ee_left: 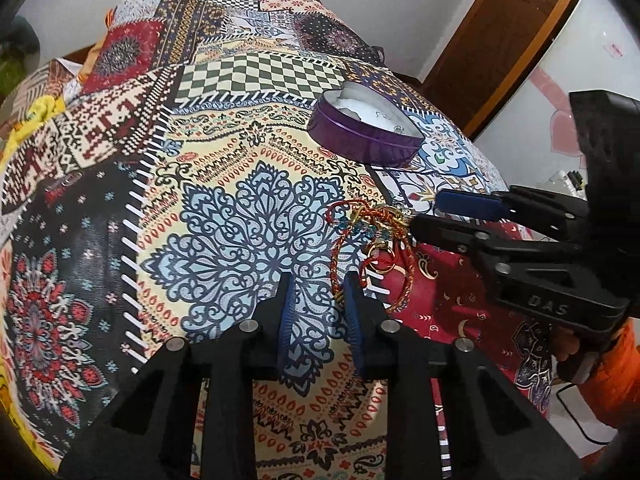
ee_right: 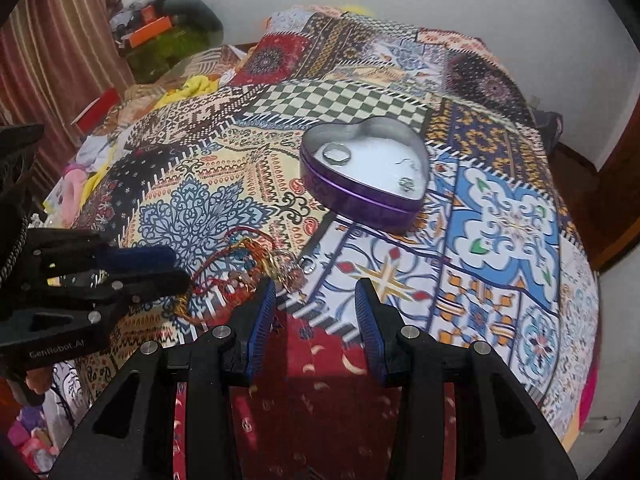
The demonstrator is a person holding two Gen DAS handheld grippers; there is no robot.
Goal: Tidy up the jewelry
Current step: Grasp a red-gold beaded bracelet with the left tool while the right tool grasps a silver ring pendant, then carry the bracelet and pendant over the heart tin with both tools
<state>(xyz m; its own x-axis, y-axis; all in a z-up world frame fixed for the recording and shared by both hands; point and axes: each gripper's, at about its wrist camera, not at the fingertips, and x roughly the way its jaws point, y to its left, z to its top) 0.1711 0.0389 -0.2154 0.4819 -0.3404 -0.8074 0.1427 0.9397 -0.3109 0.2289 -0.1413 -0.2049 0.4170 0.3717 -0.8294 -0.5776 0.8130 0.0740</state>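
Note:
A tangle of red and gold cord bracelets with charms (ee_left: 370, 240) lies on the patterned bedspread; it also shows in the right wrist view (ee_right: 248, 268). A purple heart-shaped tin (ee_left: 364, 128) stands open behind it, holding a ring and small pieces (ee_right: 338, 154). My left gripper (ee_left: 320, 308) is open, its right finger beside the tangle. My right gripper (ee_right: 316, 316) is open, its left finger at the tangle's edge; it also shows in the left wrist view (ee_left: 424, 212), reaching in from the right.
The patchwork bedspread (ee_right: 360, 104) covers the whole bed. Clothes and clutter (ee_right: 100, 152) lie at the bed's left side. A wooden door (ee_left: 500, 40) stands at the back right. A small ring (ee_right: 307, 265) lies beside the tangle.

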